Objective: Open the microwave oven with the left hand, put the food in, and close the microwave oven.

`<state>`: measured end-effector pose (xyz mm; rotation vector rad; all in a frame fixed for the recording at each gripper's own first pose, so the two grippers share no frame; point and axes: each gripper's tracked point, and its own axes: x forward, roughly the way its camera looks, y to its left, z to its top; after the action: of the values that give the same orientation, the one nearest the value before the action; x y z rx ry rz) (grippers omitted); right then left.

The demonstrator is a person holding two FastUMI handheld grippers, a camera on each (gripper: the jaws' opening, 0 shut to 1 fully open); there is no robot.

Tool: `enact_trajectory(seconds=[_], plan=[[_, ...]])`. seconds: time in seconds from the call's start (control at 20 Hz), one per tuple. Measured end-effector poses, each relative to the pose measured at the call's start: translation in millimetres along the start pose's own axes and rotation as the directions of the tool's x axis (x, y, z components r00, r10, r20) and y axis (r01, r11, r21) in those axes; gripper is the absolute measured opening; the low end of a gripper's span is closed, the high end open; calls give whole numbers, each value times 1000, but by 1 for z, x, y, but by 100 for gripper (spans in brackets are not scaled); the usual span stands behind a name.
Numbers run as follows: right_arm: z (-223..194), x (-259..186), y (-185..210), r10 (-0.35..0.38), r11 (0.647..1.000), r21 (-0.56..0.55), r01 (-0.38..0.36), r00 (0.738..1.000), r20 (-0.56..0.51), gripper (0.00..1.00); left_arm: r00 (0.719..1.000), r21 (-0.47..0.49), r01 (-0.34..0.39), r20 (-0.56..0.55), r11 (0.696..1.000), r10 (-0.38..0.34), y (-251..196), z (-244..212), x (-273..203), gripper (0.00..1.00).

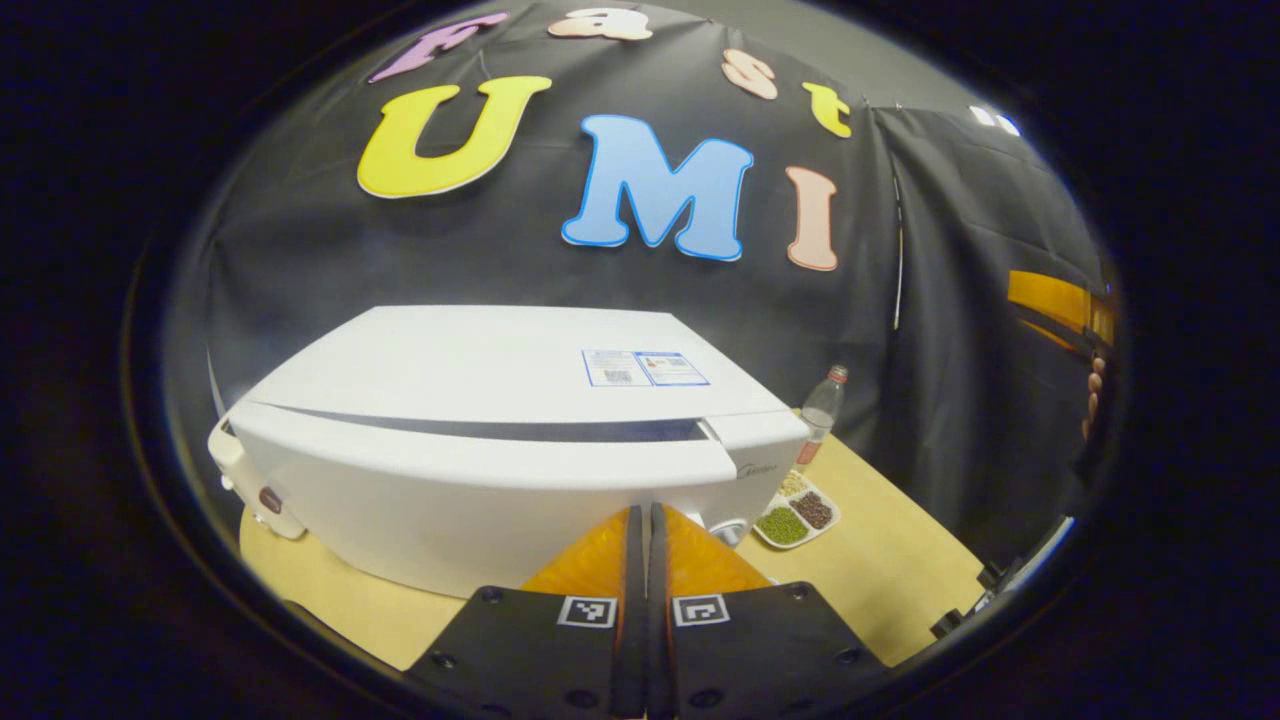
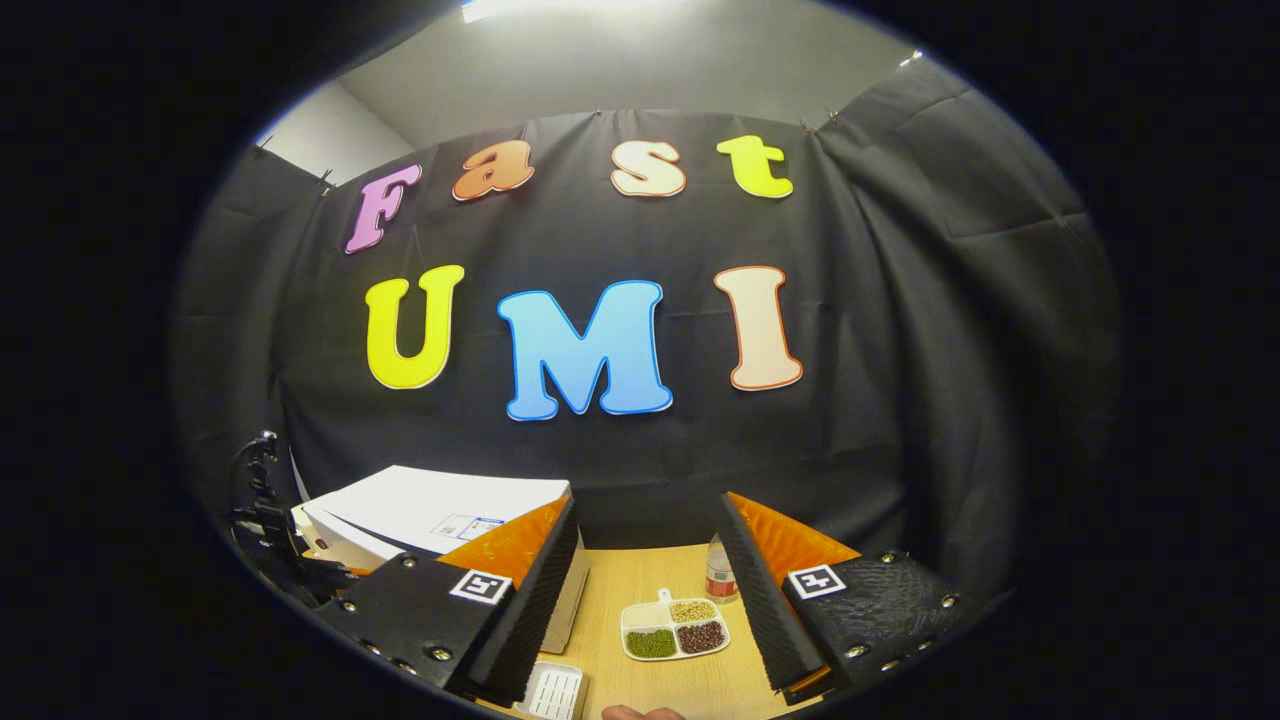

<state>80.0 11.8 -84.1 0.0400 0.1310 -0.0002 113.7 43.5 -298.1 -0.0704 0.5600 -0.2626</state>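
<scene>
Closed, empty jaws of the left gripper (image 1: 645, 530) face the shut white plastic microwave oven (image 1: 480, 430) on the pale wooden bench (image 1: 900, 570), apparently poised to open it. Right gripper (image 2: 648, 560), jaws wide and empty, overlooks the white three-compartment food tray (image 2: 675, 628) beside the oven.

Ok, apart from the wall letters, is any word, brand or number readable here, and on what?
No text can be quoted.
Sticker on top of the microwave oven: print too small to read.
Brand mark on its front: too blurred.
Bottle label: too small to read.
</scene>
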Motion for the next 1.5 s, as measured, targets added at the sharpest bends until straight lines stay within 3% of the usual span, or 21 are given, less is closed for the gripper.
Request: enact_trajectory(seconds=[0.5, 1.05, 1.25, 1.5], plan=[[2, -3, 1, -11, 1000, -5, 11, 1000, 5, 85, 1000, 34, 1, -3, 999, -1, 1, -2, 7, 6], [-1, -10, 37, 18, 999, -35, -18, 1000, -11, 85, 999, 19, 33, 15, 999, -33, 0, -1, 8, 10], [1, -16, 59, 64, 997, -37, -64, 998, -22, 86, 1000, 12, 21, 16, 1000, -21, 1, 1, 23, 6], [2, -20, 70, 78, 996, -48, -79, 996, -36, 85, 999, 59, 7, 47, 998, -10, 3, 13, 11, 6]])
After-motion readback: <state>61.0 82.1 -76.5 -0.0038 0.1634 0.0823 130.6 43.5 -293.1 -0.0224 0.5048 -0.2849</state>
